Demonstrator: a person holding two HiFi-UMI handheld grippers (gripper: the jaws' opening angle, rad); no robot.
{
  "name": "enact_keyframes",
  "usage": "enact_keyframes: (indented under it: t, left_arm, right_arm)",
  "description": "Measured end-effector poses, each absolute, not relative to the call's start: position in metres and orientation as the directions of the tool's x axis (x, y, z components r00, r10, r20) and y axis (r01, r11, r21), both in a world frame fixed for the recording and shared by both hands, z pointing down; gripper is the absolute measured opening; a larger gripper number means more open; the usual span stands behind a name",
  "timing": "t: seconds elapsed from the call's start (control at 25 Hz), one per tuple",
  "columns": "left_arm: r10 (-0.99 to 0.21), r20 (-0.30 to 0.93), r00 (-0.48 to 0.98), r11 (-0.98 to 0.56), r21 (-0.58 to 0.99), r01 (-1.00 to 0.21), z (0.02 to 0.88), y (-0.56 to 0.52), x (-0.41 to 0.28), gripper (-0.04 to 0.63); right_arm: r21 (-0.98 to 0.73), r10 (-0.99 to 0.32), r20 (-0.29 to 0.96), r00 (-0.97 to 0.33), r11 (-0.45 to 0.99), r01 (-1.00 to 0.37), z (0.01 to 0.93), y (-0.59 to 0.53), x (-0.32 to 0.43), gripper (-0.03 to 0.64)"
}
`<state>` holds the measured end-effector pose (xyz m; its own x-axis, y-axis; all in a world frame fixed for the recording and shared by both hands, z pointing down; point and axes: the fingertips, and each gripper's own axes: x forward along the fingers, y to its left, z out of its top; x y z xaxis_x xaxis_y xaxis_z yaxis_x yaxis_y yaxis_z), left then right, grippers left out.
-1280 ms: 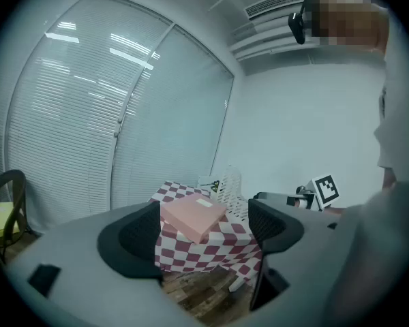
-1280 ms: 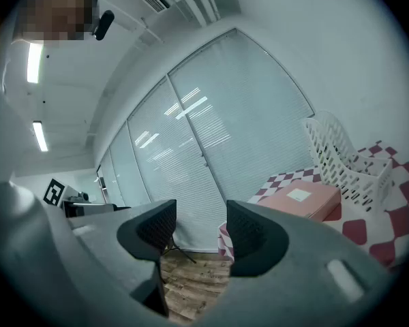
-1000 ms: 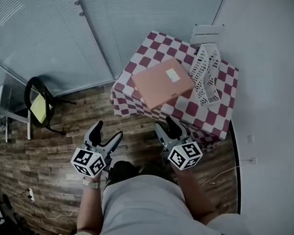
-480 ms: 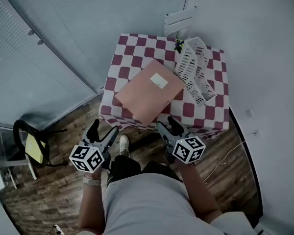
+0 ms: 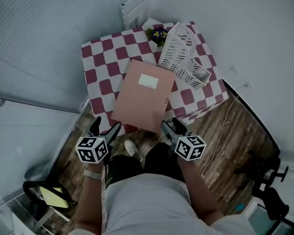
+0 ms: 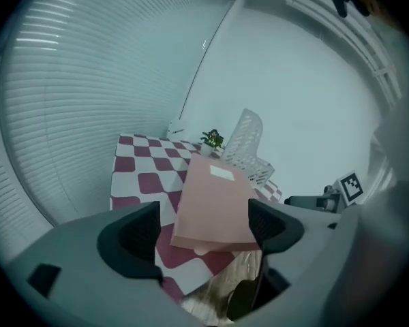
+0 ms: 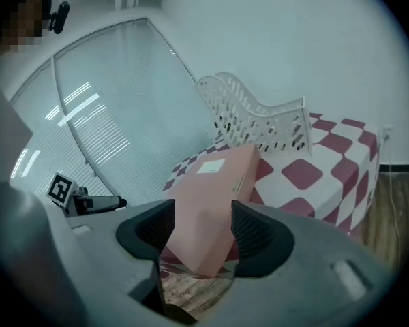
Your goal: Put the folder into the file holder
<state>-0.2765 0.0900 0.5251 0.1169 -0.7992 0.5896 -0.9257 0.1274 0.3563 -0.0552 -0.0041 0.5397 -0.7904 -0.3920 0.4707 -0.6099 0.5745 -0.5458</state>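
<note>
A pink folder with a white label lies flat on the checkered table, its near end hanging past the table's front edge. The white mesh file holder stands at the table's back right, beside the folder's far corner. My left gripper hovers open just short of the folder's near left corner. My right gripper is open just short of the near right corner. In the left gripper view the folder lies beyond the empty jaws. The right gripper view shows the same folder and the file holder.
A small potted plant stands behind the file holder. A white wall fixture is behind the table. A dark stool with a yellow item stands at the lower left, an office chair base at the right, and a cable runs over the wooden floor.
The view has swung round so the table now lies straight ahead and closer. Both grippers have come up to the folder's near edge, still holding nothing.
</note>
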Motion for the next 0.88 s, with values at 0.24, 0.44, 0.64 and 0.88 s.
enact_keyframes:
  t: [0.24,0.44,0.64,0.88]
  left_arm:
    - [-0.725,0.654,0.214,0.07,0.38,-0.922,0.568,0.065,-0.298,0.402]
    - [-0.653,0.698,0.293,0.017,0.401,-0.916,0.601,0.045,-0.297,0.402]
    - [-0.6,0.695,0.397,-0.025,0.479,-0.877,0.621,0.037,-0.279,0.371]
    - [-0.641,0.642,0.42,-0.048,0.513,-0.857,0.619,0.037,-0.269,0.275]
  right_arm:
    - [-0.561,-0.462,0.506,-0.728,0.465,-0.685,0.576,0.01,-0.061,0.242]
    - [-0.62,-0.476,0.493,-0.728,0.395,-0.678,0.599,0.015,-0.069,0.242]
    - [-0.675,-0.467,0.445,-0.764,0.385,-0.629,0.613,0.024,-0.079,0.239]
    - [-0.74,-0.487,0.403,-0.775,0.324,-0.589,0.616,0.036,-0.071,0.213]
